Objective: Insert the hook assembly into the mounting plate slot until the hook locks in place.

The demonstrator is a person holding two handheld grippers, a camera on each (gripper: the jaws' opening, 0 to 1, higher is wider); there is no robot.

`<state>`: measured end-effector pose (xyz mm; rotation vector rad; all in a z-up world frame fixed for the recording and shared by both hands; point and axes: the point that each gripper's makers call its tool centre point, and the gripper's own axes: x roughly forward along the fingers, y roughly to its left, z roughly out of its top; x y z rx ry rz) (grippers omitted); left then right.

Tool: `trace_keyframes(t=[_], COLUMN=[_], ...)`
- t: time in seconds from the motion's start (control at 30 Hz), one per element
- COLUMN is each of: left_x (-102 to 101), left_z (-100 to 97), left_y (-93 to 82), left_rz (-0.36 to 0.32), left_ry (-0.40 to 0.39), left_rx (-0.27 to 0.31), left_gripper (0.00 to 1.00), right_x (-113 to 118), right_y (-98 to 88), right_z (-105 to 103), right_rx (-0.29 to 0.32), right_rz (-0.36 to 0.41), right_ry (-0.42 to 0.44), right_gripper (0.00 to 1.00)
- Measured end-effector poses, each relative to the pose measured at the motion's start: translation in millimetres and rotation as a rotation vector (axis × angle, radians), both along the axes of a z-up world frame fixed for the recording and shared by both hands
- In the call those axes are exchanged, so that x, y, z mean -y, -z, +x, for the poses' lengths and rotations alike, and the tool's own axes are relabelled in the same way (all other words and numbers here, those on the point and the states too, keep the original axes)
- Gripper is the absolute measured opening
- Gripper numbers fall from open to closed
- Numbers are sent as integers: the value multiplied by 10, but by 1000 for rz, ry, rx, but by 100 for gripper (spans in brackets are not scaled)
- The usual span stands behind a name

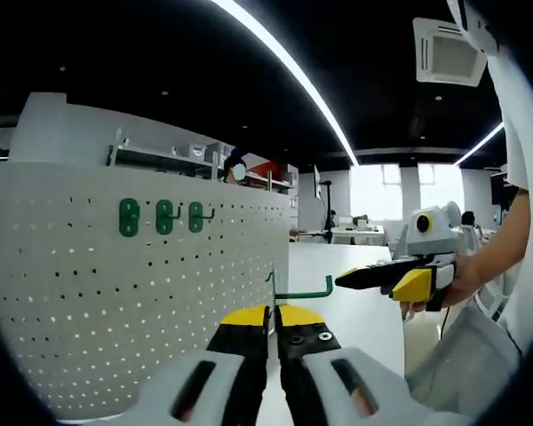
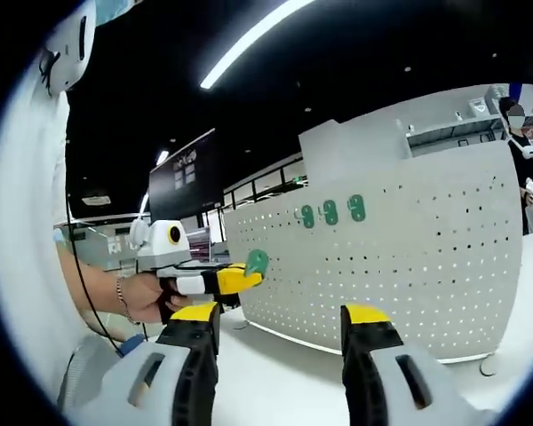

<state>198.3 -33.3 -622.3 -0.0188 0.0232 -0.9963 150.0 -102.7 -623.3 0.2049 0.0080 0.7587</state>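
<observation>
A white perforated mounting plate stands upright on the table, with three green hooks fixed in a row near its top. My left gripper is shut on another green hook, held just off the plate's right end; its wire arm points right. My right gripper hovers beside it in a person's hand, apart from the hook. In the right gripper view the plate and its hooks face me. There the left gripper holds the green hook, and my right gripper stands wide open with nothing between its jaws.
The white tabletop runs on past the plate's end. A dark monitor hangs behind the left hand. A person stands behind the plate's far end. Shelving rises behind the plate.
</observation>
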Motion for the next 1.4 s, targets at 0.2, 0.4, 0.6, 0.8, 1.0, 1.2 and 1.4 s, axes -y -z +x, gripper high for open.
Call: trace_keyframes(t=[0.2, 0.4, 0.6, 0.8, 1.0, 1.2, 1.4], left_x=[58, 65, 56, 15, -41, -74, -49], left_z=[-42, -45, -38, -13, 19, 34, 19], left_y=[21, 39, 44, 21, 16, 7, 1], left_rz=[4, 15, 18, 15, 37, 45, 46], left_ry=[1, -17, -33, -62, -106, -130, -135], left_rx=[0, 4, 6, 13, 29, 39, 40], left_gripper=[2, 2, 2, 2, 2, 2, 2], right_x=[-122, -236, -277, -360, -446, -500, -548], right_y=[-6, -83, -97, -107, -115, -94, -74], right_z=[53, 93, 135, 184, 222, 252, 299], right_rx=[6, 14, 1, -13, -20, -35, -46], right_rz=[-12, 6, 31, 59, 78, 95, 99], right_ry=[-24, -49, -56, -59, -69, -74, -74], right_gripper=[44, 41, 40, 40, 40, 36, 35])
